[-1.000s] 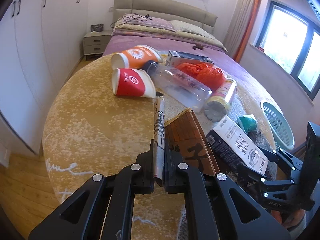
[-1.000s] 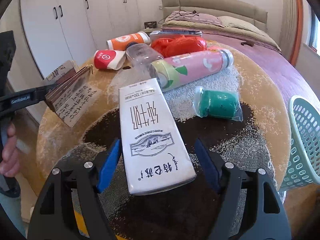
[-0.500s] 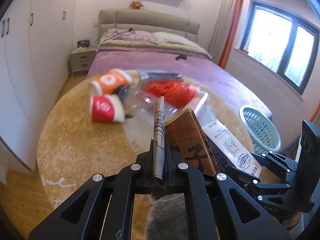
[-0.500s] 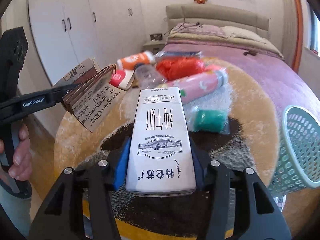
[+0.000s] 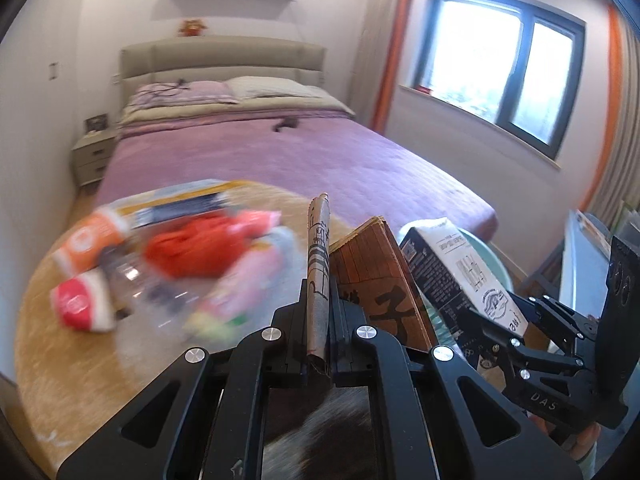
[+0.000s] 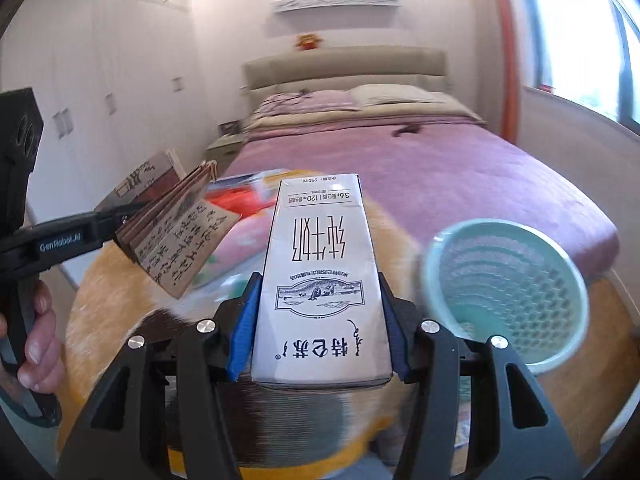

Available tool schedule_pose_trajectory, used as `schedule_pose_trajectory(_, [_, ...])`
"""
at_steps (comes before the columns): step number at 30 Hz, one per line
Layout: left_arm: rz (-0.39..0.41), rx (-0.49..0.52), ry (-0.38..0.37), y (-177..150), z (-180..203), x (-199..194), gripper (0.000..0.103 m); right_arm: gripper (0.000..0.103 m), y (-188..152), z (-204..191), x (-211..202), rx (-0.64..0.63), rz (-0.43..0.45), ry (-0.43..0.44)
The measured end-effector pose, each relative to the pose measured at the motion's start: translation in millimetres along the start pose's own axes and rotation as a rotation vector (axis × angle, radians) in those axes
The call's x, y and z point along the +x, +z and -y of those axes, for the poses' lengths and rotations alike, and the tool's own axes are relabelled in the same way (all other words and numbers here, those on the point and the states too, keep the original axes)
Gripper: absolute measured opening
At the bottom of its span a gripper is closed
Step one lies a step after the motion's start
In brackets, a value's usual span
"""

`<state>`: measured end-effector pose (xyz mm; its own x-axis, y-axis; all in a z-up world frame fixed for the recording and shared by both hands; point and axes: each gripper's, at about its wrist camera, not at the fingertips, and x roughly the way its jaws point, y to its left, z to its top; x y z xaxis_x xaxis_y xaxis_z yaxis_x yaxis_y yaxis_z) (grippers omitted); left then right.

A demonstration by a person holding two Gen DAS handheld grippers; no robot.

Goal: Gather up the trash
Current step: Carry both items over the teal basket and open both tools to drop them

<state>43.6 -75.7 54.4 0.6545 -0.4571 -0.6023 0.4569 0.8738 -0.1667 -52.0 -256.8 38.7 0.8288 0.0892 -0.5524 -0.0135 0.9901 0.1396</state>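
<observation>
We have the left claw (image 5: 318, 336) pinched tight on a thin brown booklet of printed paper (image 5: 372, 280), gripped by its edge so the pages fan free. The right claw (image 6: 320, 312) clamps a white rectangular milk carton (image 6: 320, 280), marked "250mL" and "3.6", by its sides. Both hang above the round rug, near the pale green mesh basket (image 6: 508, 292), likely their destination.

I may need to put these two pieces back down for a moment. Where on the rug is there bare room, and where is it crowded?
Bare rug lies on the near left, in front of the red cup. Crowded: the far half, where the orange cup, clear bottle, red bag and pink can are packed together. The green basket looks empty.
</observation>
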Motion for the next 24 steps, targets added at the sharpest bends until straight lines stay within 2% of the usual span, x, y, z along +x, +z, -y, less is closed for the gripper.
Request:
schedule_pose_trajectory(8, [-0.059, 0.090, -0.111, 37, 77, 77, 0.005, 0.051, 9, 102, 7, 0.206, 0.000, -0.143])
schedule_pose_trajectory(11, [-0.094, 0.091, -0.135, 44, 98, 110, 0.005, 0.051, 3, 141, 24, 0.304, -0.039, -0.187])
schedule_pose_trajectory(15, [-0.138, 0.096, -0.154, 41, 119, 153, 0.005, 0.051, -9, 178, 45, 0.375, -0.101, -0.242])
schedule_pose_trajectory(20, [-0.225, 0.055, -0.173, 19, 129, 199, 0.005, 0.051, -21, 197, 69, 0.415, -0.168, -0.276])
schedule_pose_trajectory(24, [-0.262, 0.073, -0.142, 7, 136, 221, 0.006, 0.051, -26, 199, 87, 0.418, -0.207, -0.280])
